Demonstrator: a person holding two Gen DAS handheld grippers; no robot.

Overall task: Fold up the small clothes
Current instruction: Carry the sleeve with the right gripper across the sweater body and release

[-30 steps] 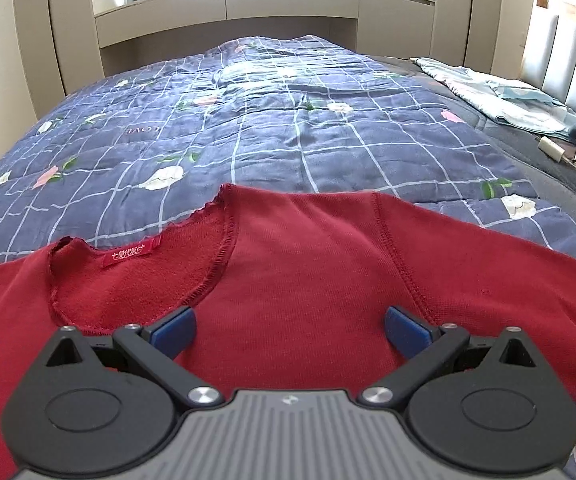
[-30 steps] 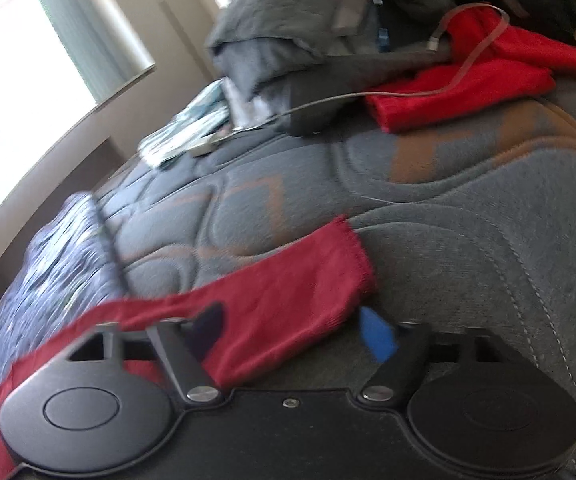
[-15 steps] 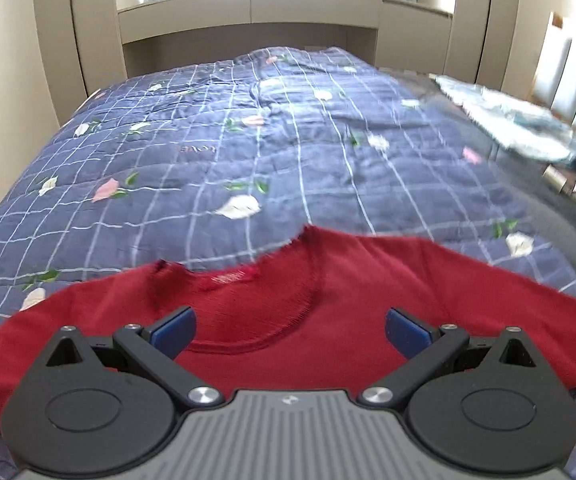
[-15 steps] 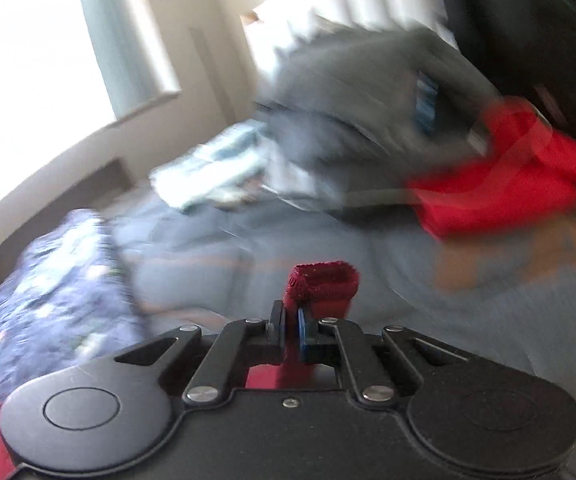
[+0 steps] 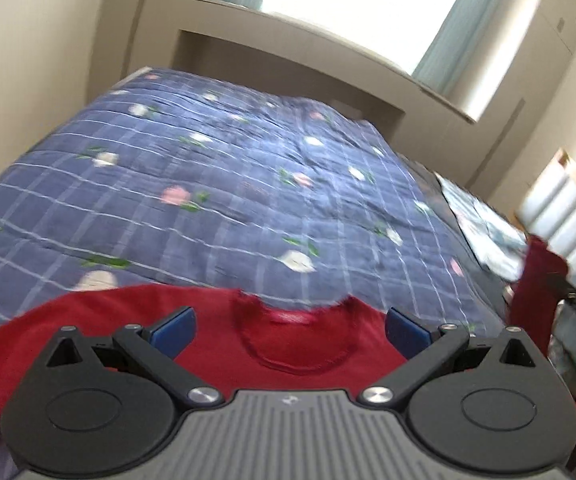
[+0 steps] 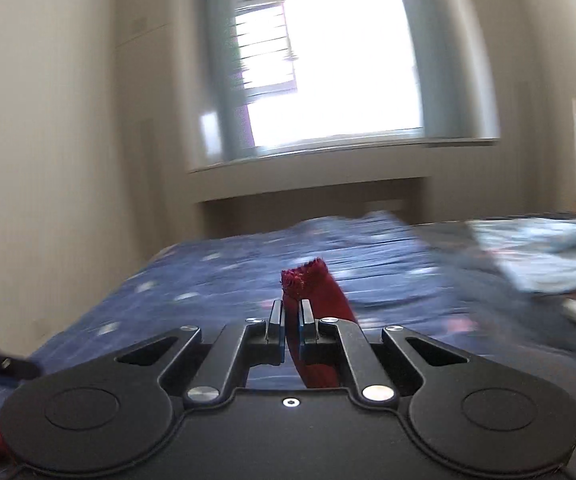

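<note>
A red sweater [image 5: 208, 316] lies spread on the blue floral quilt [image 5: 228, 184], its neckline [image 5: 299, 340] between my left gripper's blue pads. My left gripper [image 5: 288, 326] hovers above it, open, with nothing pinched. One sleeve [image 5: 535, 280] is lifted at the right edge of the left wrist view, where the other gripper shows dimly. In the right wrist view my right gripper [image 6: 291, 322] is shut on the red sleeve cuff [image 6: 307, 284], which sticks up past the fingertips and hangs down behind them. Both views are motion-blurred.
The quilt [image 6: 248, 280] covers most of the bed. A pale blue patterned cloth [image 6: 547, 256] lies on the grey mattress at the right. A padded headboard [image 5: 559, 216] stands far right. A window [image 6: 327, 64] and a built-in ledge lie beyond the bed's far side.
My right gripper closed on the sleeve cuff, lifted it and swung from the clothes pile toward the window. My left gripper rose, rolled and drew back, so the sweater sits lower in view.
</note>
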